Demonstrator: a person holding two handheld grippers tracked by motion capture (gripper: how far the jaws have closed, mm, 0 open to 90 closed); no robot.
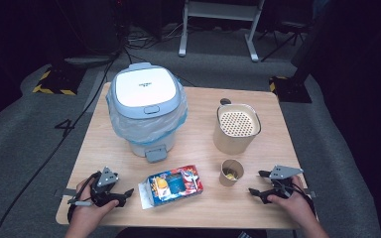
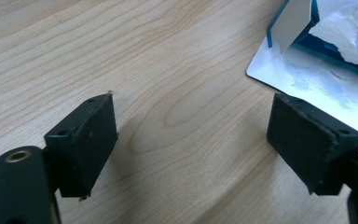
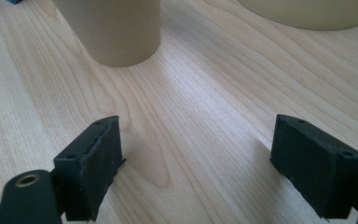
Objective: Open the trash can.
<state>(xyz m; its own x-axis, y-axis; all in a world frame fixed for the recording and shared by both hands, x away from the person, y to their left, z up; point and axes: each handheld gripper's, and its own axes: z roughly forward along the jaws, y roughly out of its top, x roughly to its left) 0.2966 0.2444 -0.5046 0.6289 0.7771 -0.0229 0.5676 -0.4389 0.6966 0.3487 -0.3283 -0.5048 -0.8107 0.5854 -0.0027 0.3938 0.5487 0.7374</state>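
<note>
My left gripper (image 1: 124,194) rests on the wooden table (image 1: 104,144) near its front left corner, jaws wide open and empty (image 2: 191,140). Just to its right lies a colourful snack box (image 1: 171,184) on its side; its opened white flap end (image 2: 326,60) sits past my right jaw. My right gripper (image 1: 257,182) lies near the front right, open with bare wood between its pads (image 3: 196,158). A small paper cup (image 1: 231,172) with something yellow inside stands just to its left and shows ahead of its jaws (image 3: 112,28).
A white lidded bin (image 1: 146,106) with a plastic liner and a foot pedal stands at the back left. A tan canister (image 1: 236,128) with a perforated top stands at the right middle, its base visible (image 3: 307,9). A cable (image 1: 44,158) trails off the table's left.
</note>
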